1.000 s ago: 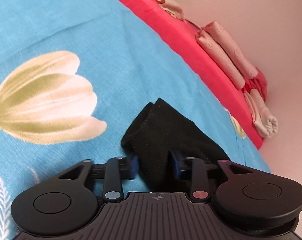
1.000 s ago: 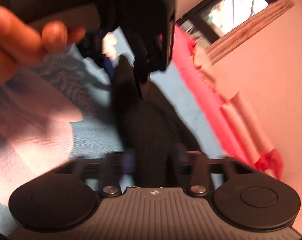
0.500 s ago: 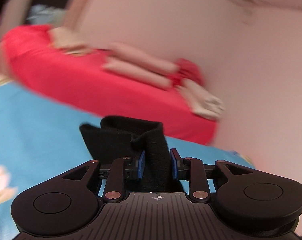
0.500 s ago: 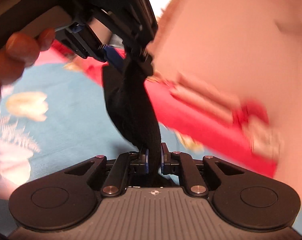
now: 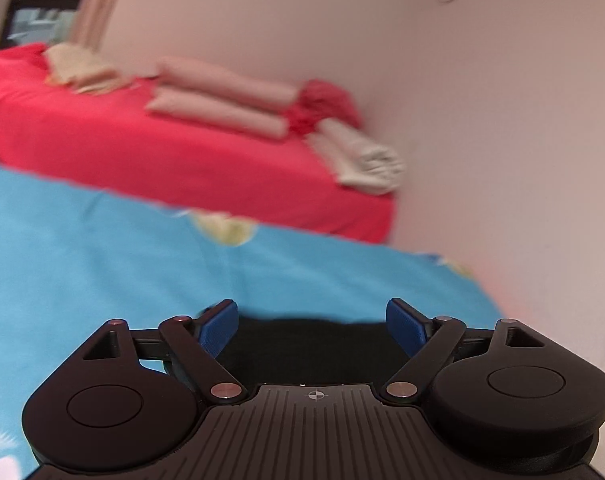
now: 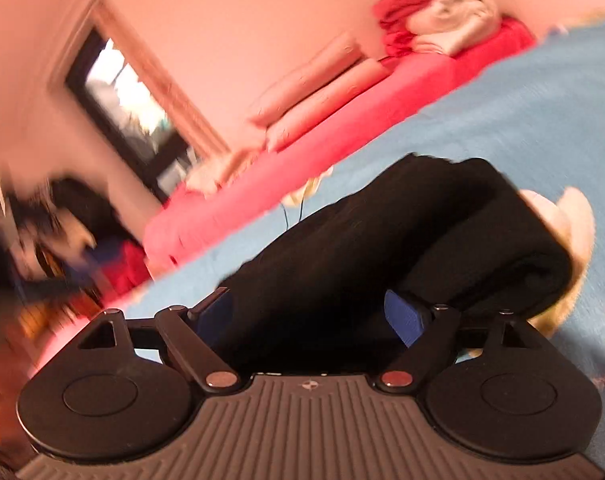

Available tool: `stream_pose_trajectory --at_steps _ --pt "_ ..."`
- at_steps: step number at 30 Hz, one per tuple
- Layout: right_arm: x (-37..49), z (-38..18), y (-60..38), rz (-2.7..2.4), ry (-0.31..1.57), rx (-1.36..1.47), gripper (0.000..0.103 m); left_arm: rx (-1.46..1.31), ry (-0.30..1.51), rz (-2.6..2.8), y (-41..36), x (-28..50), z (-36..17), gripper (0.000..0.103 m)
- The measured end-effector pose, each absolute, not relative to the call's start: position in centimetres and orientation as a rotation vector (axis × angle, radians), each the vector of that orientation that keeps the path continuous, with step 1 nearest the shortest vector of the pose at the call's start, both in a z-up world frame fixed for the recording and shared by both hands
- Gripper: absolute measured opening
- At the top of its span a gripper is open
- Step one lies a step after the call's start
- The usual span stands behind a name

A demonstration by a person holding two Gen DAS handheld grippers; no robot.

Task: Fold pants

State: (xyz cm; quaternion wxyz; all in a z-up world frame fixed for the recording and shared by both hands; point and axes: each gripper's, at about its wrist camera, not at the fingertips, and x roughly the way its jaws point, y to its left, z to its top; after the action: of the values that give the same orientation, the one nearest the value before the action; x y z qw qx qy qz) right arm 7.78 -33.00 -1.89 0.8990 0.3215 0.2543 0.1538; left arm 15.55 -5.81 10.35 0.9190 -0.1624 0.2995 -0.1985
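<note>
Both tongs are empty at this moment. Your left tongs (image 5: 314, 326) stand as wide as they go, jaws opening, w/ the black pants (image 5: 310, 340) lying low between the blue pads but not pressed by them. Your right tongs (image 6: 308, 314) are also opening wide; the pants (image 6: 402, 240) pass between the pads there too, and I see no pad pressing the cloth.

The pants lie as a thick folded bundle on the blue bedsheet (image 5: 102, 260) of the bed, near the red blanket (image 5: 182, 152) by the wall. The right view is tilted and blurred, so exact edges are not clear.

Step in hand, as I judge: you release the cloth after a fold. Approx. the task looks near its end, bc the bundle is already compact.

Next move calls for: pull both tongs back w/o dragging the cloth, then check if layers sit even; if not, press or re-grip one edge.
</note>
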Motion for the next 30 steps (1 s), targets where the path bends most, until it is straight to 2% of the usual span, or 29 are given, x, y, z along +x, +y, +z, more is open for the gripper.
stream_pose_trajectory --at_steps 7,11,12,13,14,15,20,21,24,25,26,27,29,30 --pt "8.3 -3.2 -39.9 0.261 0.483 1.066 0.086 -0.496 0.757 -0.328 -0.5 16.4 3.9 0.103" --pt "10.0 -3.1 -40.8 0.211 0.526 1.104 0.087 -0.505 0.797 -0.334 -0.8 16.3 2.4 0.103" --pt "10.7 -2.7 -40.3 0.191 0.548 1.063 0.079 -0.494 0.803 -0.335 -1.2 16.4 2.3 0.103" --pt "11.0 -2.2 -39.8 0.157 0.574 1.011 0.042 -0.486 0.808 -0.34 -1.6 16.5 2.3 0.103" --pt "12.0 -1.6 -38.5 0.126 0.617 0.935 0.02 -0.482 0.811 -0.346 -2.0 16.5 2.3 0.103" --pt "12.3 -1.0 -37.9 0.118 0.649 0.851 0.016 -0.478 0.815 -0.352 -2.4 16.6 2.3 0.103" --pt "6.4 3.1 -37.7 0.149 0.412 0.677 0.015 -0.432 0.825 -0.407 -4.5 16.6 2.5 0.103" --pt "5.6 2.5 -38.1 0.111 0.415 0.672 0.015 -0.421 0.827 -0.42 -5.0 16.6 2.5 0.103" --pt "6.3 -1.2 -38.6 0.067 0.587 0.656 0.018 -0.371 0.847 -0.41 -6.5 16.9 2.1 0.103" --pt "6.1 -2.0 -39.2 0.087 0.58 0.7 0.019 -0.361 0.855 -0.41 -6.8 17.1 2.0 0.103" --pt "5.6 -2.1 -39.9 0.105 0.558 0.74 0.021 -0.358 0.859 -0.408 -7.1 17.2 1.9 0.103" --pt "5.2 -1.8 -40.4 0.104 0.537 0.752 0.027 -0.354 0.858 -0.404 -7.1 17.1 2.0 0.103" --pt "4.6 -0.4 -40.4 0.043 0.493 0.667 0.037 -0.332 0.855 -0.392 -7.3 17.2 2.3 0.103" --pt "4.8 0.4 -39.8 0.007 0.469 0.588 0.045 -0.315 0.853 -0.385 -7.6 17.3 2.5 0.103"
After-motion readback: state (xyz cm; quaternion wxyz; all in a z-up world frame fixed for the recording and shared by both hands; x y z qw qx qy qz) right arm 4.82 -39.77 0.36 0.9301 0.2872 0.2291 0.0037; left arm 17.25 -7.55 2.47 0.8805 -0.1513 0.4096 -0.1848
